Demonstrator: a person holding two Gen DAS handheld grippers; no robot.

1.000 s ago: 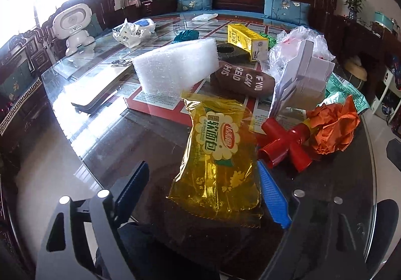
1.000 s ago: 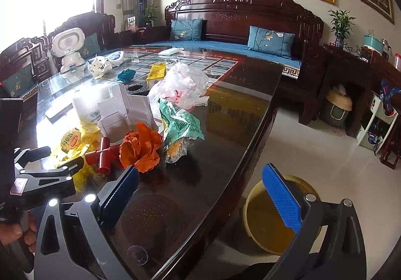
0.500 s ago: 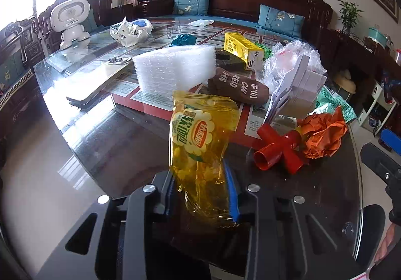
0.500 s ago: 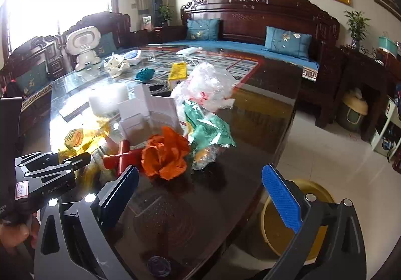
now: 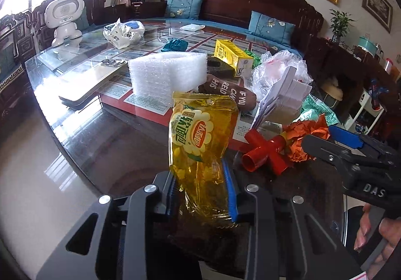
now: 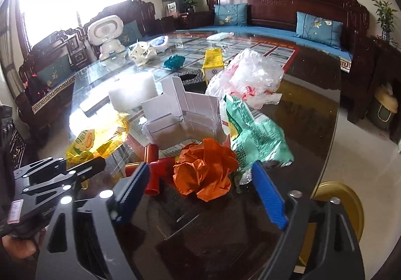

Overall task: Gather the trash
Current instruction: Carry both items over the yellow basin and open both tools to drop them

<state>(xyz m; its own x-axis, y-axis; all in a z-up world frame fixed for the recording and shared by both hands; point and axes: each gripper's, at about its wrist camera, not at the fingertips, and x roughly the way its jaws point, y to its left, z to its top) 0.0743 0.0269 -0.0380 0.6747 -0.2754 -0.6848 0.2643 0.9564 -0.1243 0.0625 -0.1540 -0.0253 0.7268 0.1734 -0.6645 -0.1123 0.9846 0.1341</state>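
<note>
Over table (image 5: 105,144), left tongs (image 5: 200,187) pinch yellow wrapper (image 5: 200,139).

My left wrist camera low over the bench (image 5: 105,144), facing the sofa, close behind my left hand-held gripper (image 5: 200,192), my right wrist camera beside it, angled leftward, both sharing the orange paper (image 6: 205,169) and yellow wrapper (image 5: 200,139)

Tally of what lies on the glass table (image 5: 82,134)

One yellow bread wrapper (image 5: 203,134); one orange crumpled paper (image 6: 205,169); one red pipe fitting (image 5: 265,154); one green packet (image 6: 255,142); one clear plastic bag (image 6: 250,76); one white folded carton (image 6: 185,114); one foam block (image 5: 168,76); one yellow carton (image 5: 231,56); one brown pouch (image 5: 230,91); one teal wad (image 6: 173,62); one white robot toy (image 5: 64,19); two blue cushions on the sofa (image 6: 229,15).
</note>
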